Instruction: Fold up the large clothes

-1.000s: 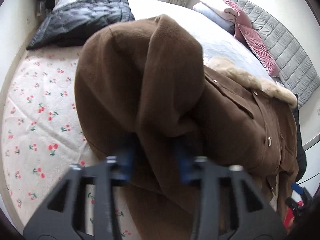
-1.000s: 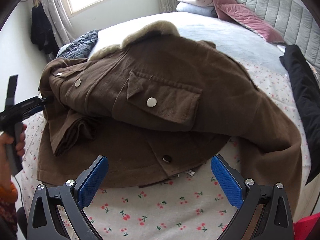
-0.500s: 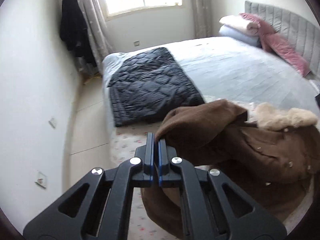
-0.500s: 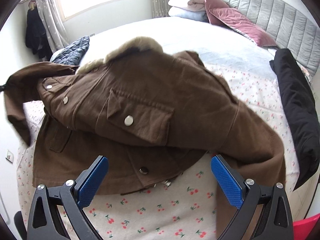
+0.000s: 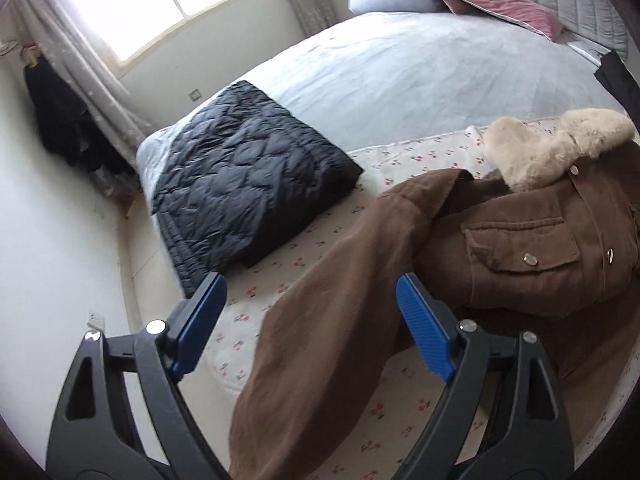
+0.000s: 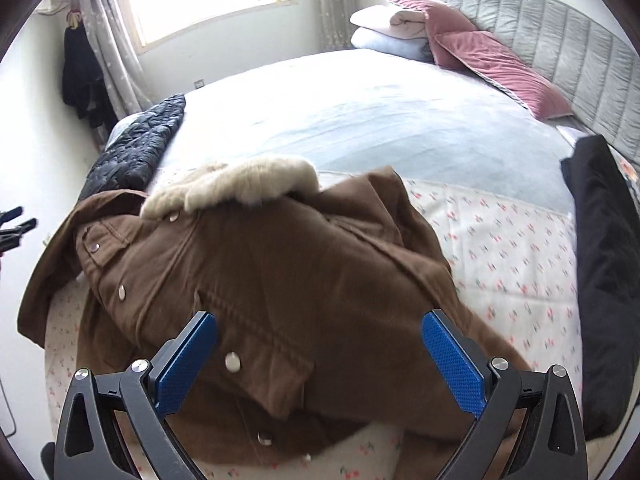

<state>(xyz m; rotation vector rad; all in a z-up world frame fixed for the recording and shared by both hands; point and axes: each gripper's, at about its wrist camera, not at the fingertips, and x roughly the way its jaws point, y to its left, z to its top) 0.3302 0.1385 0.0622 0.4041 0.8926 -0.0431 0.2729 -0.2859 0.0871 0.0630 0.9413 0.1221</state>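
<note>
A brown coat (image 5: 520, 248) with a pale fur collar (image 5: 560, 144) lies on the cherry-print sheet (image 5: 248, 304). Its sleeve (image 5: 328, 344) stretches out toward the bed's edge. It passes under my left gripper (image 5: 310, 284), whose jaws are opening wide; the pads do not press on the cloth. In the right wrist view the coat (image 6: 280, 272) lies front up, snaps showing, collar (image 6: 240, 188) at the far side. My right gripper (image 6: 320, 320) hovers open above its lower front, holding nothing. The left gripper's tips (image 6: 16, 226) show at the left edge.
A folded dark quilted jacket (image 5: 248, 176) lies at the bed's far left corner. A black garment (image 6: 608, 280) runs along the right edge. Pillows (image 6: 400, 28), a pink cushion (image 6: 500, 68) and a grey headboard (image 6: 560, 48) are at the back. Dark clothes (image 5: 60, 120) hang by the curtain.
My left gripper was shut on the sleeve, pulled it out to the bed's edge, then opened and let it drop. My right gripper has moved in over the coat.
</note>
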